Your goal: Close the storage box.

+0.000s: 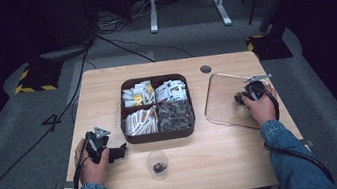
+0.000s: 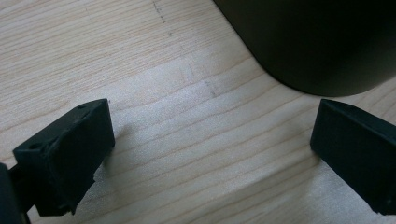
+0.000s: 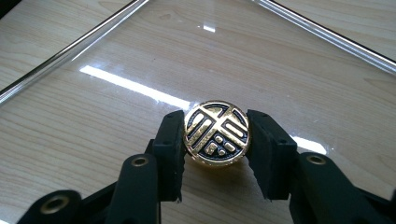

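Gold round token [image 3: 217, 133] pinched tight in right gripper [image 3: 217, 140], over clear tray [image 3: 70, 46].
Next: lower, let go gently; left gripper [image 2: 210, 154] wide open, holding nothing.

A dark brown box [image 1: 160, 135] with four compartments sits at the middle of the wooden tabletop [image 1: 217, 163]. Its two rear compartments hold white packets [image 1: 171, 90], some with yellow marks; its front left one holds pale sachets [image 1: 140, 122], and its front right one holds dark grey wrapped pieces [image 1: 175, 114]. In front of the box, near the tabletop's near edge, stands a small clear cup [image 1: 158, 164] with something dark inside. Behind the box and to its right, a grey round hole [image 1: 205, 68] marks the tabletop.
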